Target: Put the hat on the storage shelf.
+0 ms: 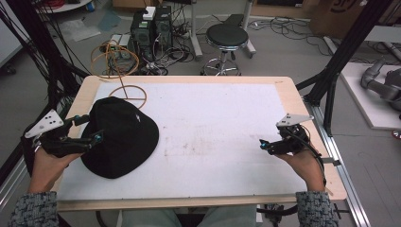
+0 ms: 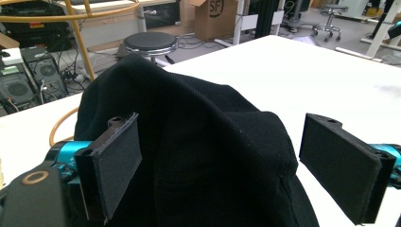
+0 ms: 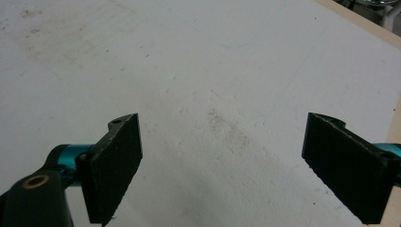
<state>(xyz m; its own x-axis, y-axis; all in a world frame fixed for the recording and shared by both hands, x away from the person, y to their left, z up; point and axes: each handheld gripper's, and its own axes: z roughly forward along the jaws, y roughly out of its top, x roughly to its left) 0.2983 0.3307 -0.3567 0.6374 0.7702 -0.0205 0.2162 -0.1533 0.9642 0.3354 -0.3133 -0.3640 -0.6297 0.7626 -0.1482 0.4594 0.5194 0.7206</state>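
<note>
One black hat (image 1: 120, 137) lies at the left of the white table (image 1: 213, 132), partly over one wooden ring stand (image 1: 127, 90). Left claw (image 1: 87, 128), jaws apart, straddles the hat's near edge. Right claw (image 1: 265, 144), jaws apart, hovers above bare table, well apart from the hat.

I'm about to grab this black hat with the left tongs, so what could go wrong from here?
The black hat is soft, so the open left tongs might pinch only a fold and let it sag or slip. The hat's far edge lies over the wooden ring stand, so lifting could snag or drag it.
</note>
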